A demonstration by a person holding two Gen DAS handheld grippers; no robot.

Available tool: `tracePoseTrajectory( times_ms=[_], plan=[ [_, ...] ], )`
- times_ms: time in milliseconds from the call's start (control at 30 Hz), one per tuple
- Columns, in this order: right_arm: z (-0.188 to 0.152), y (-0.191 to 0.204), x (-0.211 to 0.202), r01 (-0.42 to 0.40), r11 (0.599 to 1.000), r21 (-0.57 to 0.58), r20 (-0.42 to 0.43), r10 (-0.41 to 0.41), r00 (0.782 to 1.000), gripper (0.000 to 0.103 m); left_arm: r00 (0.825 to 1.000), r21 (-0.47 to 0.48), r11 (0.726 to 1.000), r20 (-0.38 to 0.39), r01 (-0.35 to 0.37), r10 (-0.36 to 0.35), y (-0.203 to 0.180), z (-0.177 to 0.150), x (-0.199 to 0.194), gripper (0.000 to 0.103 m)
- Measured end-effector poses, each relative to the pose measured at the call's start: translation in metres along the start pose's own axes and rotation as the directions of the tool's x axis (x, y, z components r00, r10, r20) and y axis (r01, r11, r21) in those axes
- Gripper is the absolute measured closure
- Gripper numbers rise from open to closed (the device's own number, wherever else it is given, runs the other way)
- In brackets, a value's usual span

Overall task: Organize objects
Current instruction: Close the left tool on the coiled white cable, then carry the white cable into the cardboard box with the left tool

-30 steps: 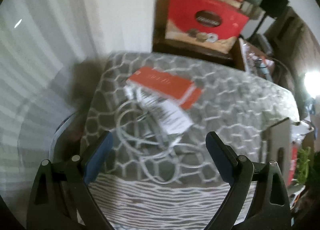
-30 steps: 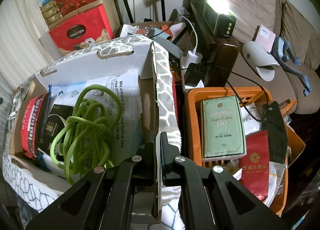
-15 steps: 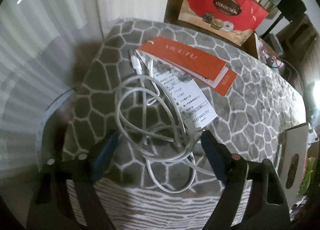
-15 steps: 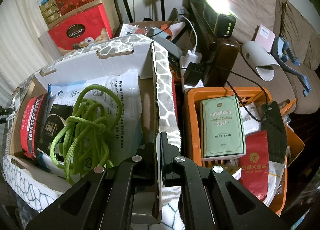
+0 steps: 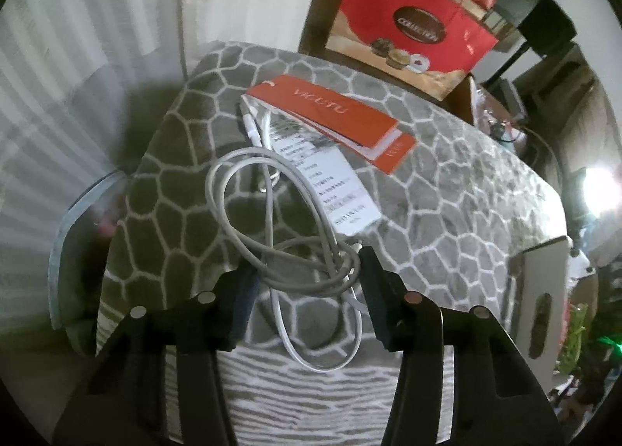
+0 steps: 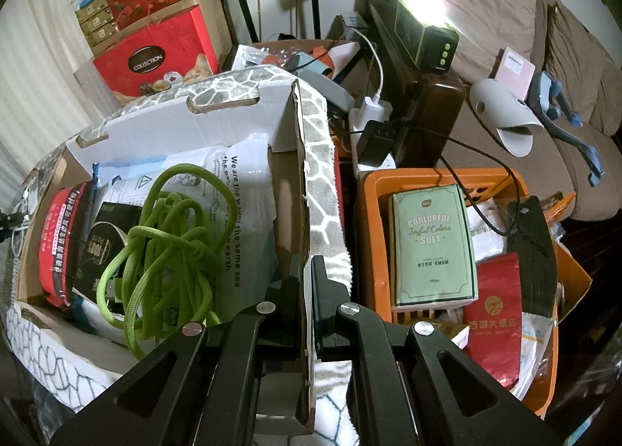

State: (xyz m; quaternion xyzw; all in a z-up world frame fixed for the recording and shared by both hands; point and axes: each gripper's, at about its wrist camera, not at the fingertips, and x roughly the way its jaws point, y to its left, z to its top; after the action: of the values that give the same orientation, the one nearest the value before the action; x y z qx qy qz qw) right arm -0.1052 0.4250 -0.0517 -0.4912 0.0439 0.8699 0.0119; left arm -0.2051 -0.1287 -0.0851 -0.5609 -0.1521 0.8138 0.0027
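Over the last second the left gripper (image 5: pixel 307 271) has closed in, its half-open fingers now bracketing the white cable (image 5: pixel 272 220) near the mat's (image 5: pixel 447 213) front edge, ready to grasp, while the right gripper (image 6: pixel 306 271) stays clamped on the box flap (image 6: pixel 289 189)

The left gripper (image 5: pixel 307 271) is low, its jaws spread wide, one finger (image 5: pixel 243 304) on each side of a bunch of cable (image 5: pixel 280 220) loops; whether the pads touch it cannot be told. The right gripper (image 6: pixel 306 283) is nearly closed, its fingers (image 6: pixel 289 290) clamping the upright flap (image 6: pixel 299 213) of a box between them.
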Motion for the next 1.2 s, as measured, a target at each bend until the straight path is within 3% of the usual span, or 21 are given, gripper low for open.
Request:
tracePoseTrajectory(
  times_ms=[267, 400, 700, 867, 1200],
  plan=[
    [0.000, 0.000, 0.000, -0.001, 1.000, 0.002, 0.000, 0.001, 1.000, 0.100, 0.994, 0.058, 0.993, 0.038, 0.105, -0.107, -0.024, -0.006, -0.036, 0.056],
    [0.000, 0.000, 0.000, 0.000, 1.000, 0.002, 0.000, 0.000, 1.000, 0.100, 0.982, 0.097, 0.979, 0.037, 0.179, -0.184, -0.043, -0.013, -0.054, 0.056],
    [-0.001, 0.000, 0.000, 0.002, 1.000, 0.001, -0.002, -0.002, 1.000, 0.100, 0.937, 0.232, 0.909, -0.022, 0.345, -0.350, -0.121, -0.037, -0.083, 0.056],
    [-0.004, -0.003, 0.000, 0.004, 1.000, 0.000, -0.002, -0.004, 1.000, 0.100, 0.923, 0.316, 0.870, -0.058, 0.380, -0.382, -0.173, -0.052, -0.087, 0.056],
    [-0.003, -0.002, 0.000, 0.004, 1.000, -0.001, -0.001, -0.004, 1.000, 0.100, 0.907, 0.379, 0.825, -0.136, 0.420, -0.399, -0.246, -0.073, -0.061, 0.056]
  ],
)
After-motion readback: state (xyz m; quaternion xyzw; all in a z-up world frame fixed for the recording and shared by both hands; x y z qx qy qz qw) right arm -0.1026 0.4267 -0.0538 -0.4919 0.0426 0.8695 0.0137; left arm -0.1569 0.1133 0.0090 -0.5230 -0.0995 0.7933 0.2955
